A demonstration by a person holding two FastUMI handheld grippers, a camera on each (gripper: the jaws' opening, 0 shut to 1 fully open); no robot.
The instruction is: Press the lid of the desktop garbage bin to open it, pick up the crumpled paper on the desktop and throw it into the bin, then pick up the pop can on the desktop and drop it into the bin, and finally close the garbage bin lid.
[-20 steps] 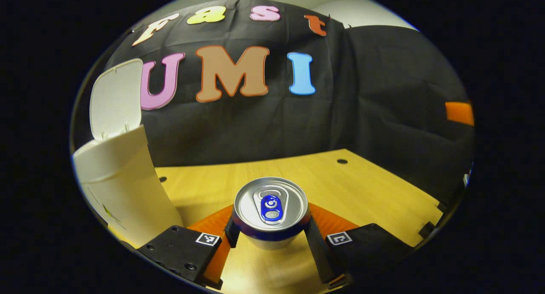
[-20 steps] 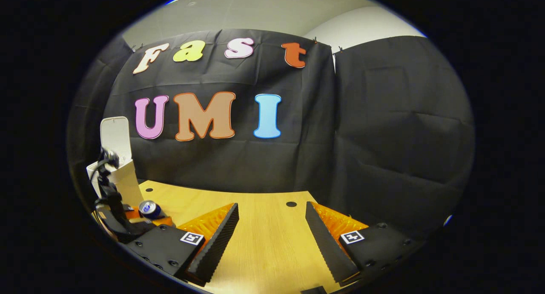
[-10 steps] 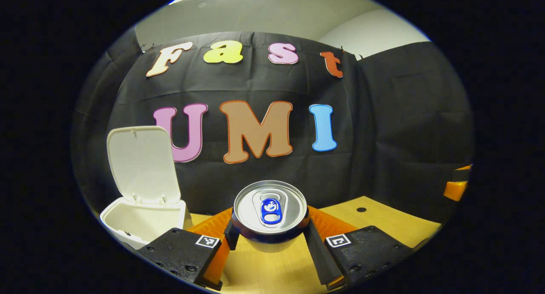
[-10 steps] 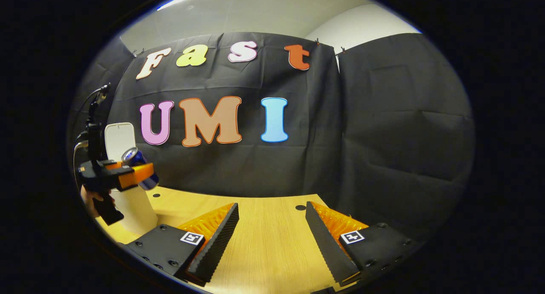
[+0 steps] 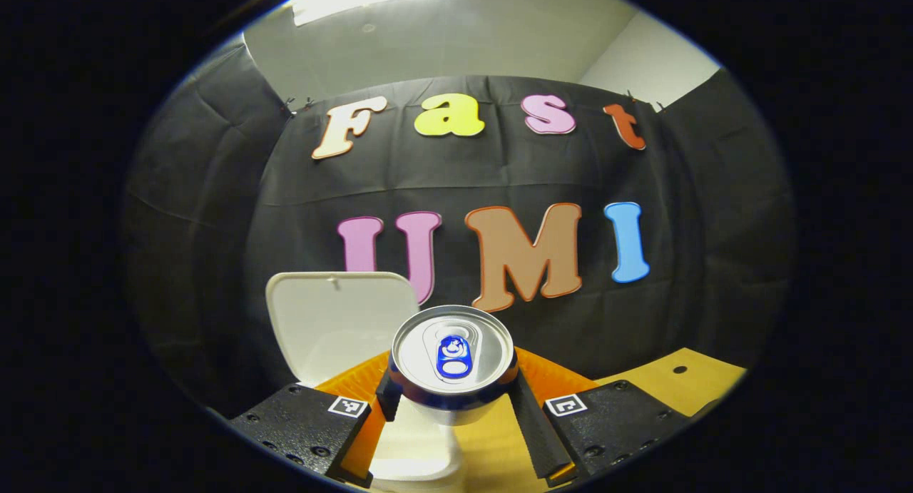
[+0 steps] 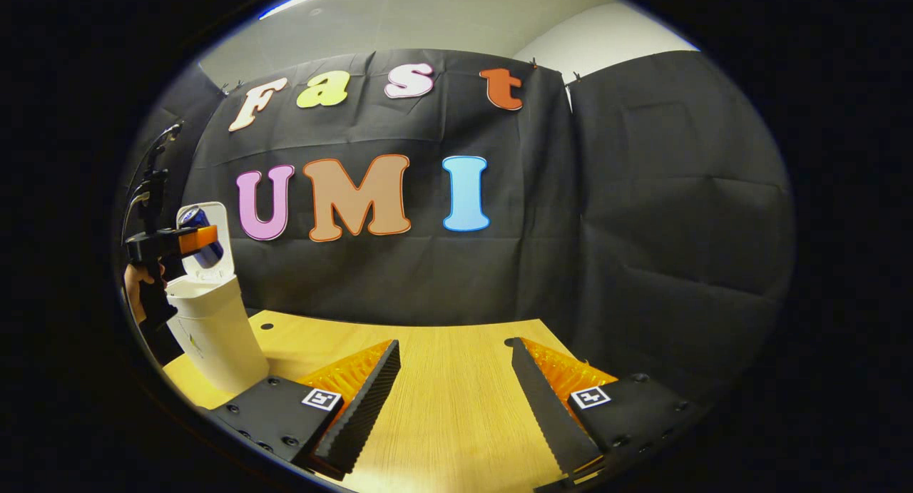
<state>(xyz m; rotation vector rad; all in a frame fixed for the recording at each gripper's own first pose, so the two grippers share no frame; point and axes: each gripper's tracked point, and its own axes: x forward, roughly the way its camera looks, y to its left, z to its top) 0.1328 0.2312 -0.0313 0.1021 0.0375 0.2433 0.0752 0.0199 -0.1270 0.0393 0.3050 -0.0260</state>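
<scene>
Left hand-held gripper (image 5: 452,400) clamping the pop can (image 5: 452,350) upright, hanging over the open bin (image 6: 214,322) near the table's (image 6: 442,400) far left corner, lid (image 5: 335,322) standing behind. Right hand-held gripper (image 6: 454,386) gaping wide above the table.

bin body: the silver-topped blue pop can (image 5: 452,354) is covering most of the white plastic bin (image 5: 417,446) | bin interior: staying unseen | far hand (image 6: 135,286): edge is cutting it off | wooden surface (image 5: 677,386): only a corner is showing
</scene>
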